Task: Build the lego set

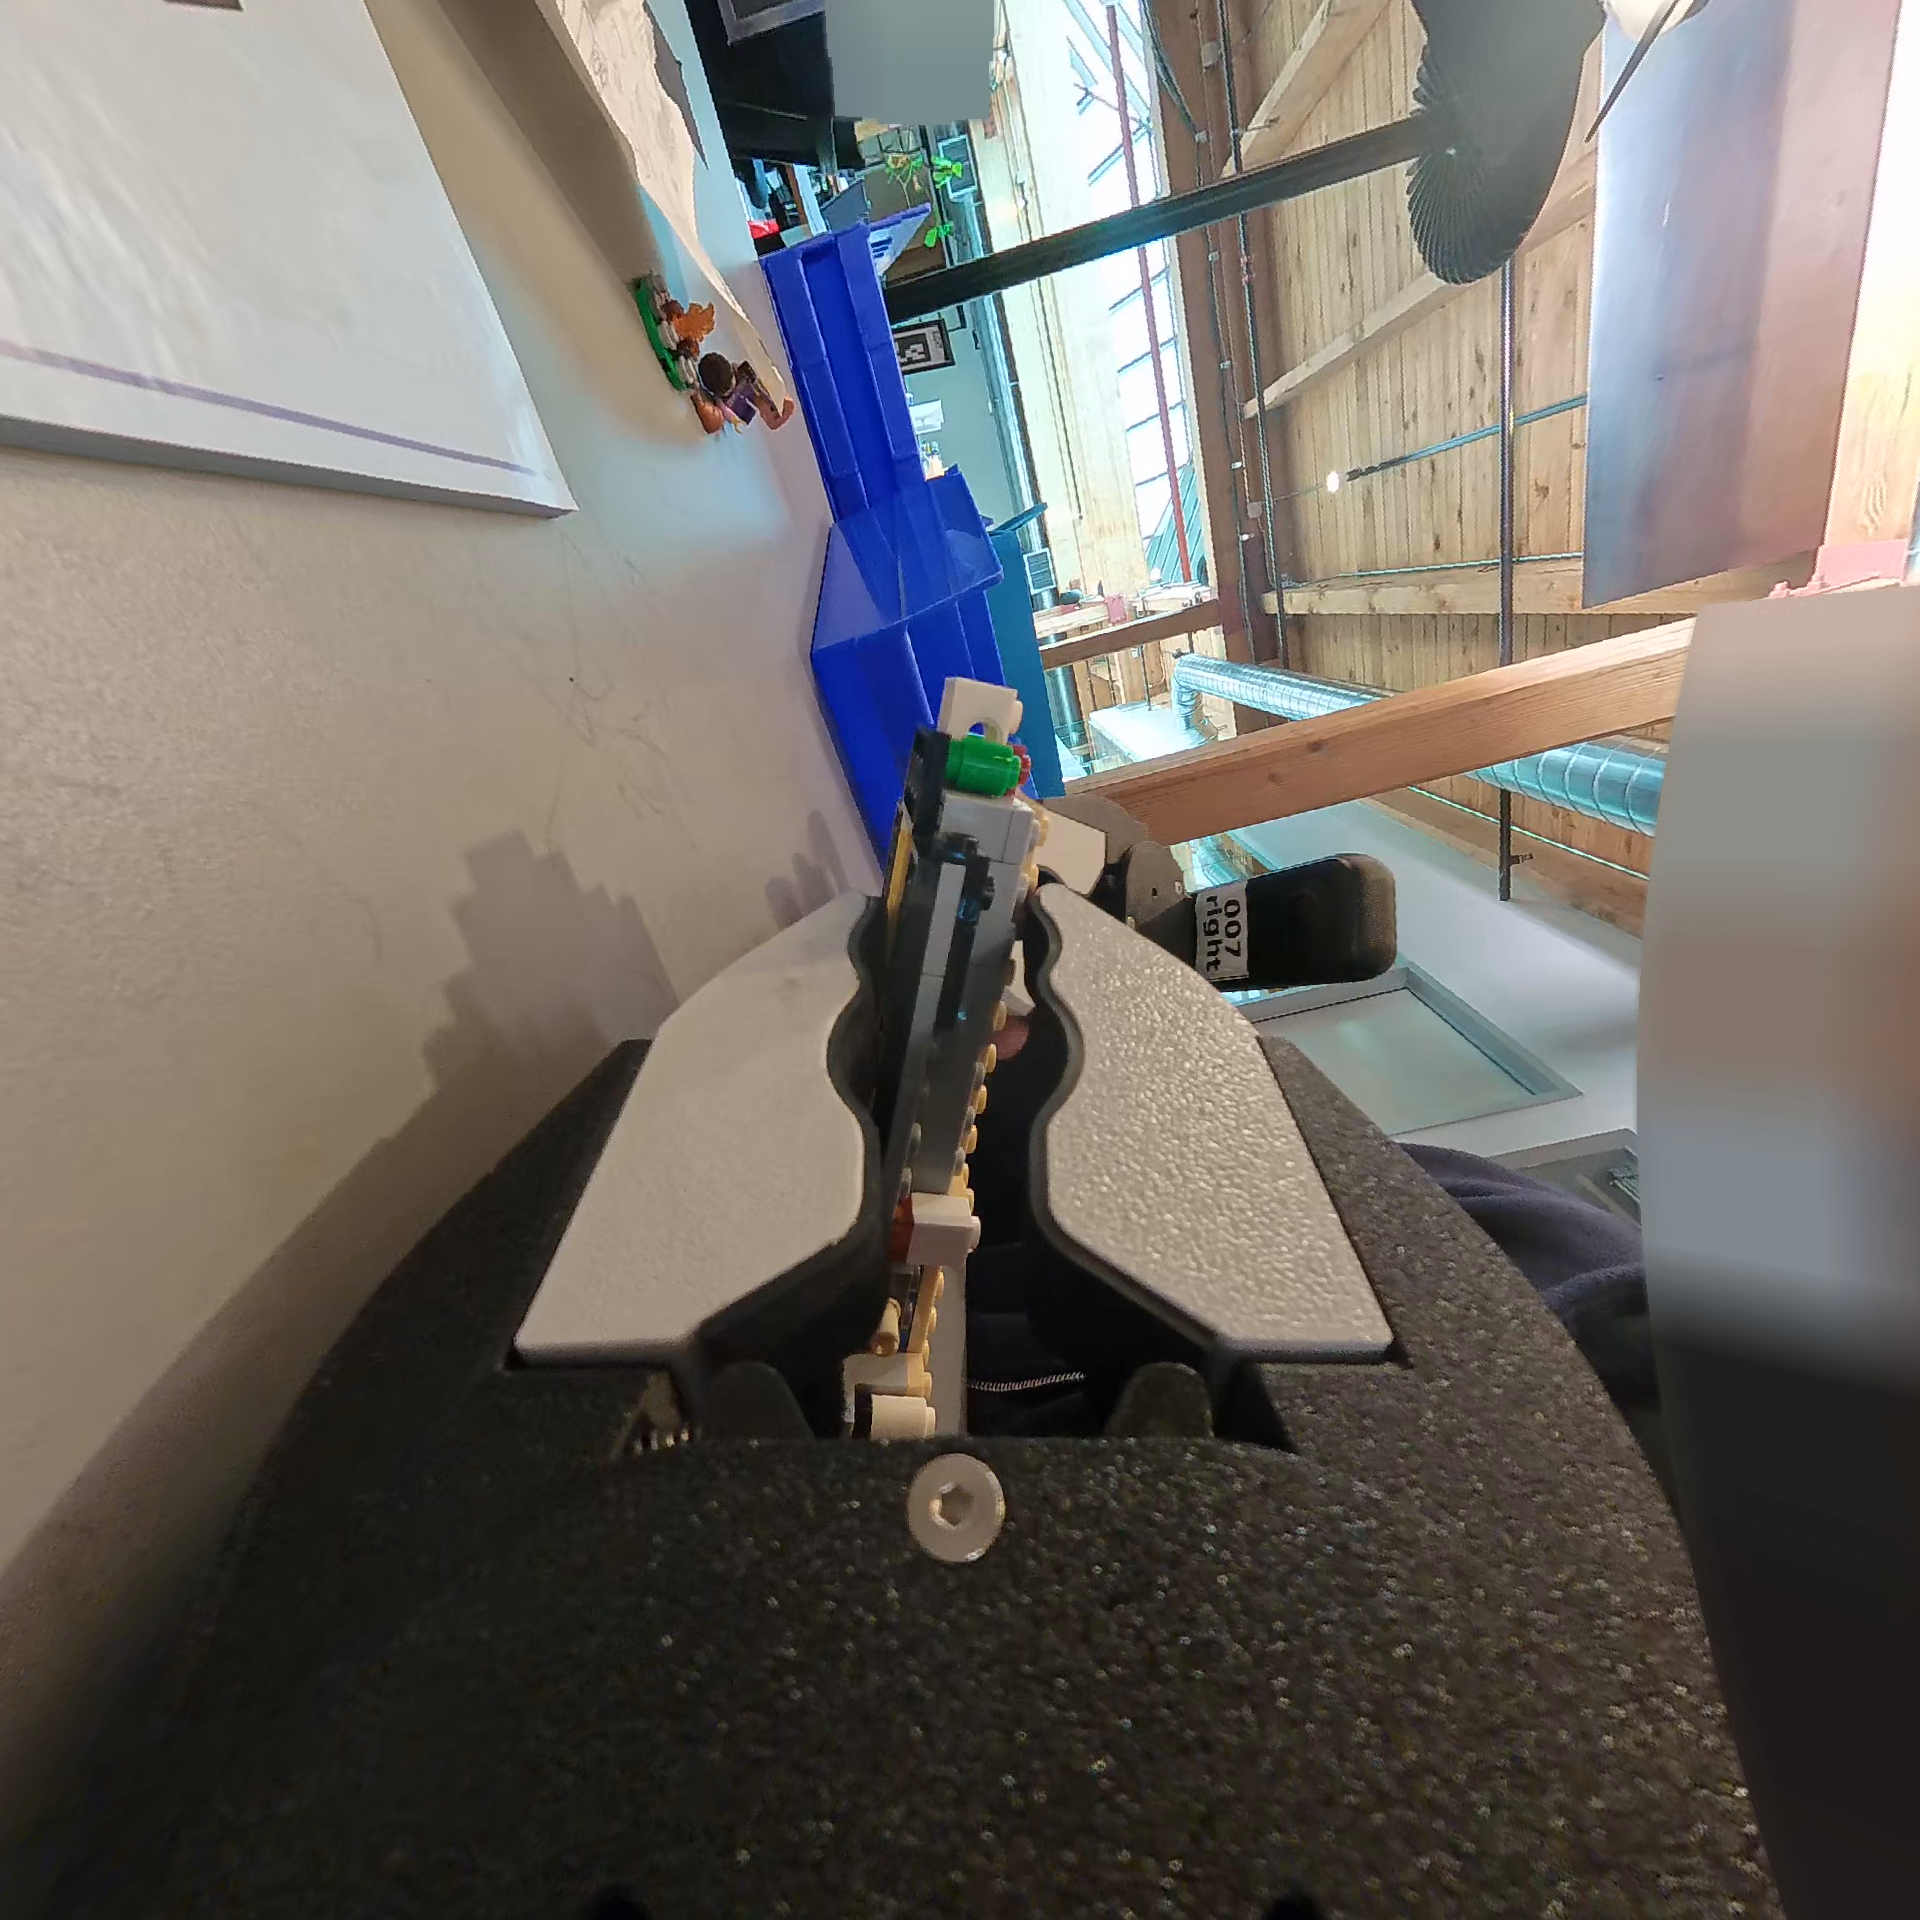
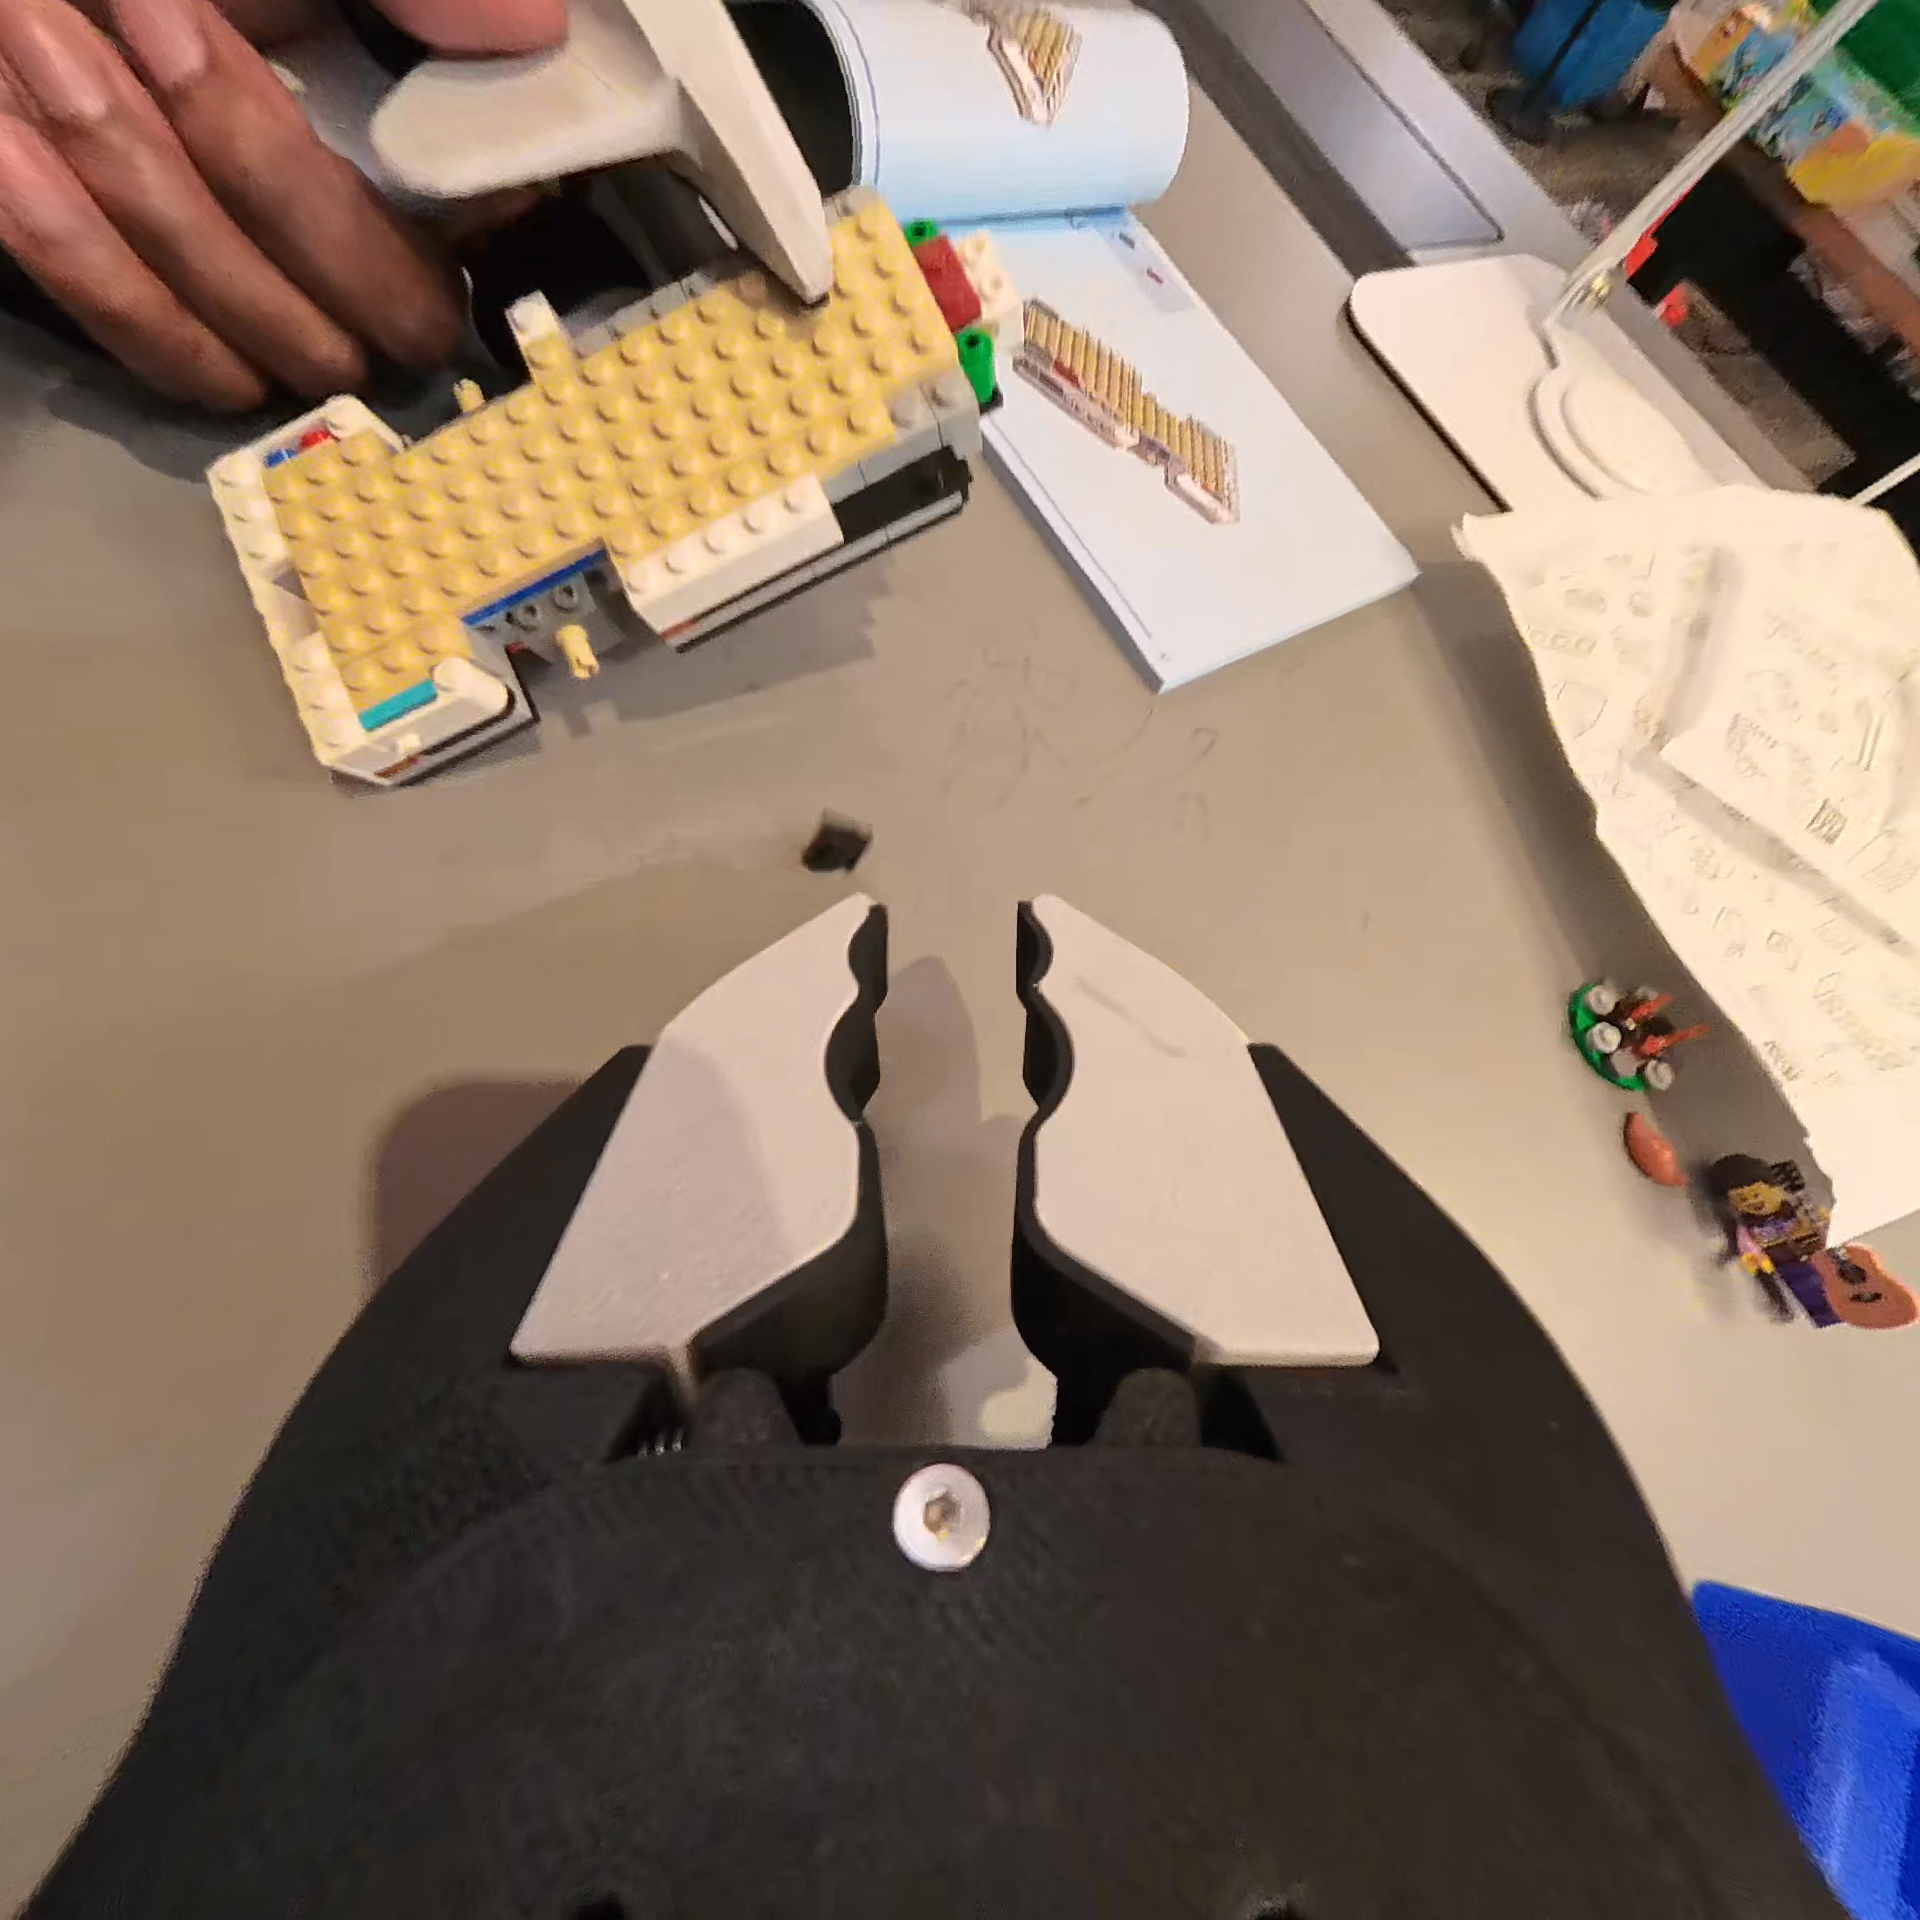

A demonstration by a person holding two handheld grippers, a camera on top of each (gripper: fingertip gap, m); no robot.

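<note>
The grey table (image 2: 1195, 831) carries everything, and the largest thing on it is the brick model (image 2: 582, 488), a tan-studded deck on white and black walls, lying toward the far left corner with its long axis running from near-left to far-right. The left gripper (image 1: 961, 935) is clamped on that model at its far-right end: one finger (image 2: 748, 177) comes down on the studs there, the left wrist view shows the model standing edgewise between both pads, and a hand (image 2: 177, 197) sits behind it. The right gripper (image 2: 951, 914) hovers over the bare middle of the table with its jaws narrowly parted and nothing between them. A small black piece (image 2: 834, 842) lies just beyond its left fingertip, between it and the model, so the right gripper is much the nearer. An open instruction booklet (image 2: 1174, 540) lies at the far edge. A crumpled white paper bag (image 2: 1714, 748) covers the right edge, with a minifigure (image 2: 1782, 1226) and a green round plate (image 2: 1616, 1034) beside it. Blue bins (image 1: 883, 499) stand beyond; their contents are hidden.
</note>
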